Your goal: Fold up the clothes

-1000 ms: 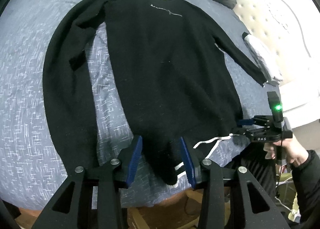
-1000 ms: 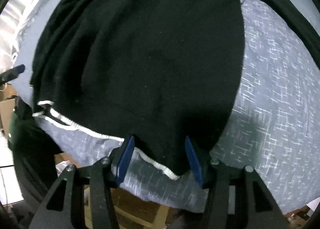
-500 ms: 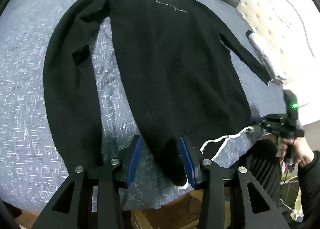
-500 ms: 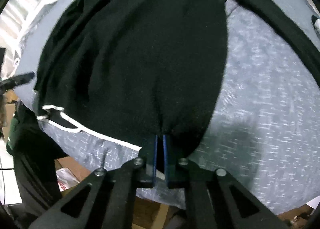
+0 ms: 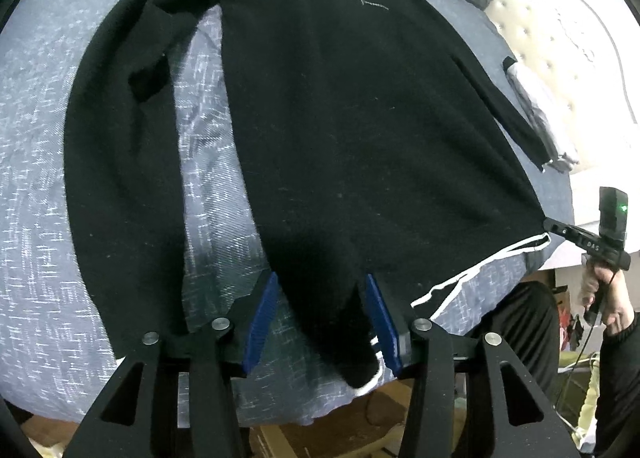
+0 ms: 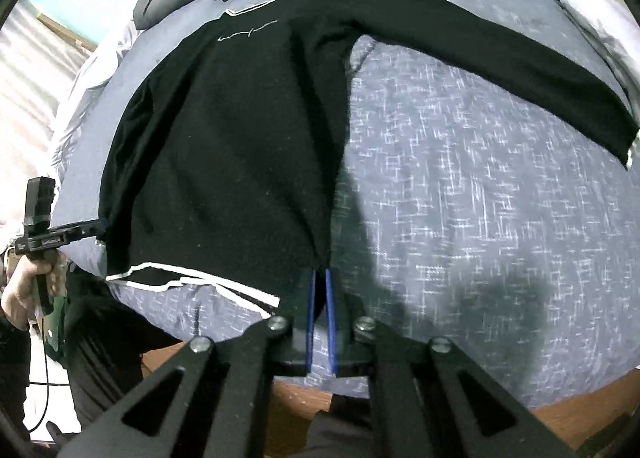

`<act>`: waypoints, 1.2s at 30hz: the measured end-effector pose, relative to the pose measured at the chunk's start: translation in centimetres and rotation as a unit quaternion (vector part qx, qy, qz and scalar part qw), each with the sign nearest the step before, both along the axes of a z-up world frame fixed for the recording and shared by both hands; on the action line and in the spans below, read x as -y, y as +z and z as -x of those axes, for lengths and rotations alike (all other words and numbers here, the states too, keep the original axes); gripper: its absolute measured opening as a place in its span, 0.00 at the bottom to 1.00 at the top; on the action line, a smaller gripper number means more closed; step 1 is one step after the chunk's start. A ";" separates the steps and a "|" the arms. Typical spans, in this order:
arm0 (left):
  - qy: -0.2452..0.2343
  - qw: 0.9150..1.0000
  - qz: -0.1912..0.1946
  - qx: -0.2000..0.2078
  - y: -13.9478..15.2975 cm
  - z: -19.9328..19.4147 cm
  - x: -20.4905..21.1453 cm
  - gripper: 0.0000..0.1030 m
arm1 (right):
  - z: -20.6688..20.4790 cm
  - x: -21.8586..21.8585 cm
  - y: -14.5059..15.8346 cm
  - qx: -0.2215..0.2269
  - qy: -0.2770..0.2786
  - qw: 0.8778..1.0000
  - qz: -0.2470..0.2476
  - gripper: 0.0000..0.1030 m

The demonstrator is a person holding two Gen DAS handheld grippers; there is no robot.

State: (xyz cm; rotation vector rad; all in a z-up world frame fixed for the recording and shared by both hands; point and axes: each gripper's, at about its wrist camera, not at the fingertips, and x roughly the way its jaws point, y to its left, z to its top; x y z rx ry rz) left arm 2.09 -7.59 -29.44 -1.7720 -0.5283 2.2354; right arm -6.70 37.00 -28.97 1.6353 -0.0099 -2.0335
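While right gripper (image 6: 318, 290) stays clamped, sweater (image 5: 360, 118) stretches.

Very little lettering can be read. In the left wrist view, the right gripper (image 5: 550, 223), out beyond the bed's right edge, carries small pale letters on its black side that look like "DAS". The black sweater (image 5: 360, 130) has a thin pale line of script across its chest, near the collar at the bed's far edge; it shows in both views but is too small and fine to make out (image 6: 248, 32). The left gripper (image 6: 100, 223), in the right wrist view, has a small pale label that is illegible.
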 end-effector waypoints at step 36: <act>0.000 1.000 -0.012 0.019 -0.2 -1.4 4.2 0.40 | -0.6 1.1 -2.6 0.072 0.030 0.997 0.012 0.14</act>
